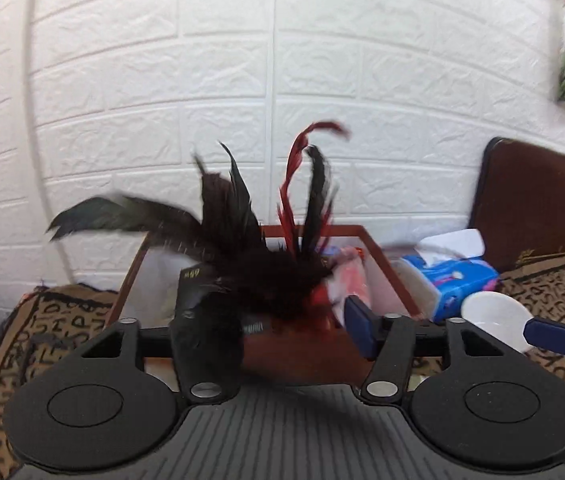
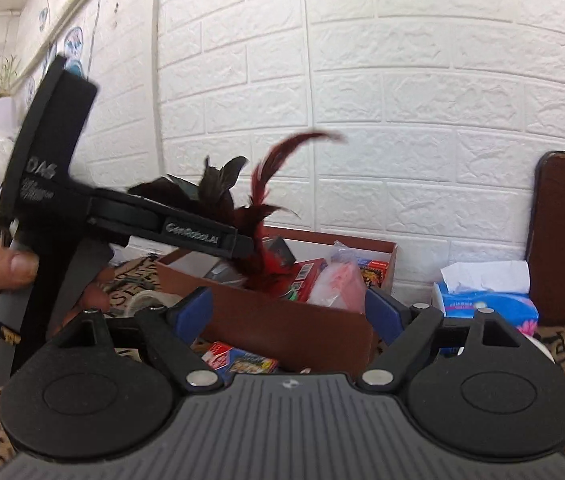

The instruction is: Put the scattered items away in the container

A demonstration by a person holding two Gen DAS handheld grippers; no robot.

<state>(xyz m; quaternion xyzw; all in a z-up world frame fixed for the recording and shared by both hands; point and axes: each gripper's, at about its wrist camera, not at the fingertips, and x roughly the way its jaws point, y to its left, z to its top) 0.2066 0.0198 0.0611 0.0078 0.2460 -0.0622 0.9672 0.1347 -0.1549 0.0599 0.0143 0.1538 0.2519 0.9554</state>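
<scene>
Broad worktop under a letter-patterned cloth (image 1: 542, 280), backed by a white brick-look wall. Brown open-topped container (image 2: 282, 320) at centre of the worktop, already part-filled with printed cartons and a pinkish plastic bag. At 3 o'clock of the container, just beside it, a blue tissue pack (image 1: 454, 280); at 4 o'clock, a white bowl (image 1: 490, 316). At 6 o'clock, against the near wall, a small printed carton (image 2: 242, 360) lying outside on the cloth.

Feather toy (image 1: 242, 240), black and red, held aloft over the container's near edge, plumes fanning up toward 12 and 10 o'clock, base pointing down at the opening. Left claw (image 1: 278, 316) clamped on the toy's bushy base, judging from the side view, where both fingers meet in the feathers; exact contact hidden by the fluff. Right claw (image 2: 286, 308) spread apart and empty, hovering at 6 o'clock of the container.

Handling, as a judgement: very light, soft, springy; plumes bend and slip rather than resist, and quills likely snap under a hard squeeze. Best held low at the dense base, never on the tips. Probably floats or catches on the fingers on release, so better let go low, well inside the walls.
</scene>
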